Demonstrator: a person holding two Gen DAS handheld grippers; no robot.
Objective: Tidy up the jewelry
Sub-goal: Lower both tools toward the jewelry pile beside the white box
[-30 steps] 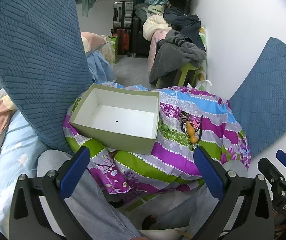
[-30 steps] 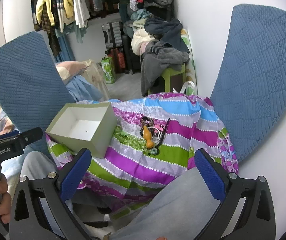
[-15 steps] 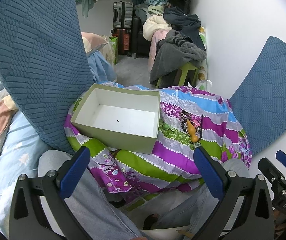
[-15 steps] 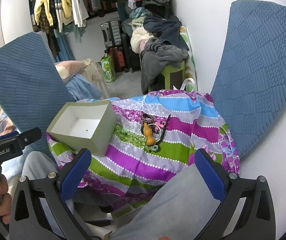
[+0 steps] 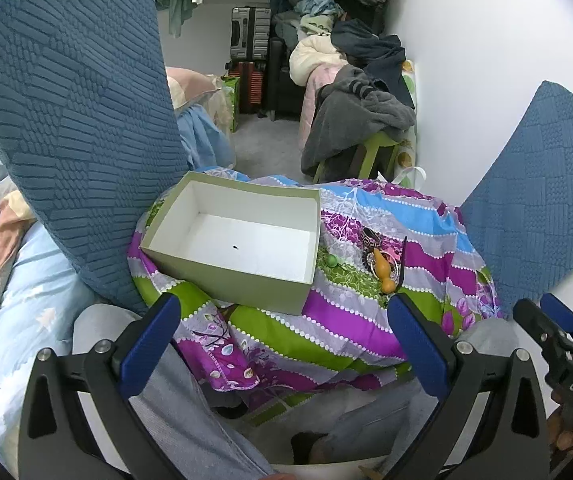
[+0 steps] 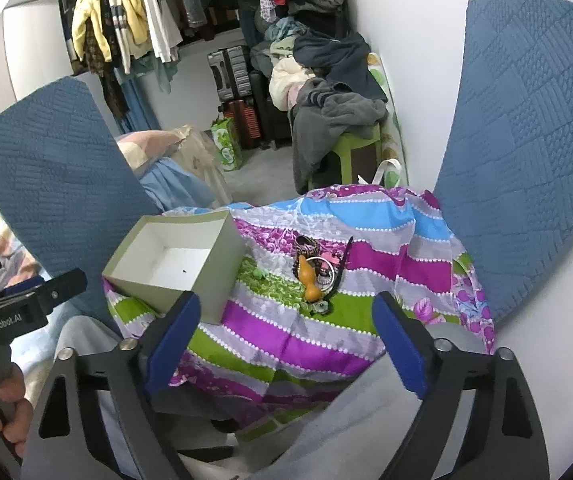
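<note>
An open grey-green box (image 5: 230,240) (image 6: 174,264) with a bare white inside rests on a striped floral cloth (image 5: 350,320) (image 6: 286,332) over a cushion. To its right lies a small heap of jewelry (image 5: 382,260) (image 6: 318,276): an orange gourd pendant, rings, a patterned band, a black strip, and a green bead nearer the box. My left gripper (image 5: 282,332) hangs open in front of the box, nothing between its fingers. My right gripper (image 6: 284,340) is short of the heap, its jaws closing on nothing.
Blue quilted cushions (image 5: 74,120) (image 6: 526,140) stand left and right of the cloth. A white wall (image 5: 486,60) runs along the right. Behind are a green stool with piled clothes (image 6: 338,112), suitcases (image 5: 250,40) and hanging garments. A person's grey-trousered legs (image 5: 190,412) lie below.
The right gripper's blue fingers have come closer together. Both hands stayed nearly still, and the box and jewelry have not moved.
</note>
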